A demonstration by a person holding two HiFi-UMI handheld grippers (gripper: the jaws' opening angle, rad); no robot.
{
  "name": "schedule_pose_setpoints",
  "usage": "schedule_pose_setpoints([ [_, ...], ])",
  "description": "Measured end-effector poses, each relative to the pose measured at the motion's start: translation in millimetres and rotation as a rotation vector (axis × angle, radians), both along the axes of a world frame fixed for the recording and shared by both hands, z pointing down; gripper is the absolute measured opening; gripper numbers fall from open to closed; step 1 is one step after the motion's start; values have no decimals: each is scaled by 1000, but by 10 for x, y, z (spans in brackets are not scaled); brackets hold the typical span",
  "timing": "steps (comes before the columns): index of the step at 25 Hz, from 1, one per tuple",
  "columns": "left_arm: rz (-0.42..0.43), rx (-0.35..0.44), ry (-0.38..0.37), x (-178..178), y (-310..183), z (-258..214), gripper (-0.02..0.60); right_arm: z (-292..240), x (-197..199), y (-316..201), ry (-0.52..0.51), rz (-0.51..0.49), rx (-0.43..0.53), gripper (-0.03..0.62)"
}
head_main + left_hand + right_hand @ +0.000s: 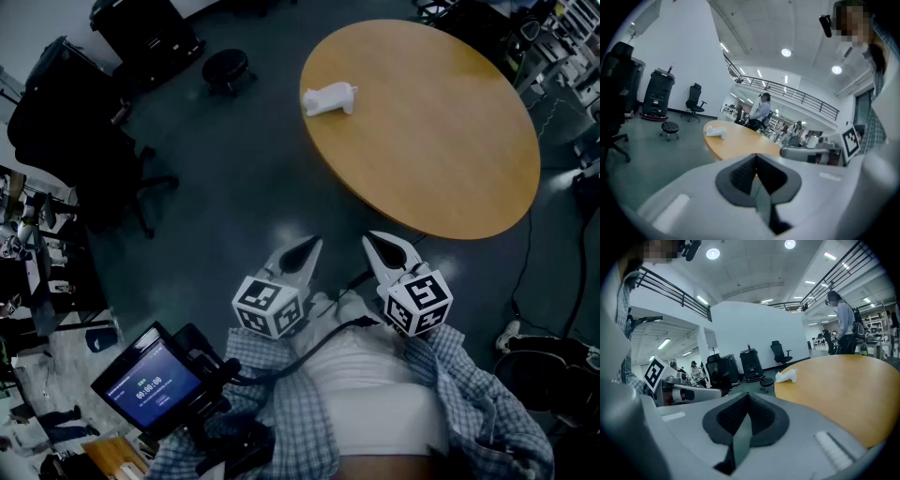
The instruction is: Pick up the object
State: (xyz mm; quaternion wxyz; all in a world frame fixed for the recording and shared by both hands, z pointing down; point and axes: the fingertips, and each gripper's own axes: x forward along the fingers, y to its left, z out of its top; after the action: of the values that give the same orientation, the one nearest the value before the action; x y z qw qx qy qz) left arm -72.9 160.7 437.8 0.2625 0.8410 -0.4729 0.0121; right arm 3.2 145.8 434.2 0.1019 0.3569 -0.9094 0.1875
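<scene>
Open-plan lab office, swivel chairs (pixel 695 97), round wooden table (pixel 441 131), mezzanine railing (pixel 801 95)

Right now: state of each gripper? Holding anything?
Left gripper: closed, jaws together, holding nothing.
Right gripper: closed, jaws together, holding nothing.

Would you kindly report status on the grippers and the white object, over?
Left gripper shut, empty. Right gripper shut, empty. White object lying on round table, untouched. Nothing blocking the way.
</scene>
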Motion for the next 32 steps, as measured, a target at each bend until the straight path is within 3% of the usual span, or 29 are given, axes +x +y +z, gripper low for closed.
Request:
schedule_pose_setpoints([
  [18,8,-10,-9,49,-34,-40,3,-38,21,-33,-16,0,-15,6],
  [32,-27,20,-57,232,-130,-61,3,28,388,-119,-37,11,-13,6],
])
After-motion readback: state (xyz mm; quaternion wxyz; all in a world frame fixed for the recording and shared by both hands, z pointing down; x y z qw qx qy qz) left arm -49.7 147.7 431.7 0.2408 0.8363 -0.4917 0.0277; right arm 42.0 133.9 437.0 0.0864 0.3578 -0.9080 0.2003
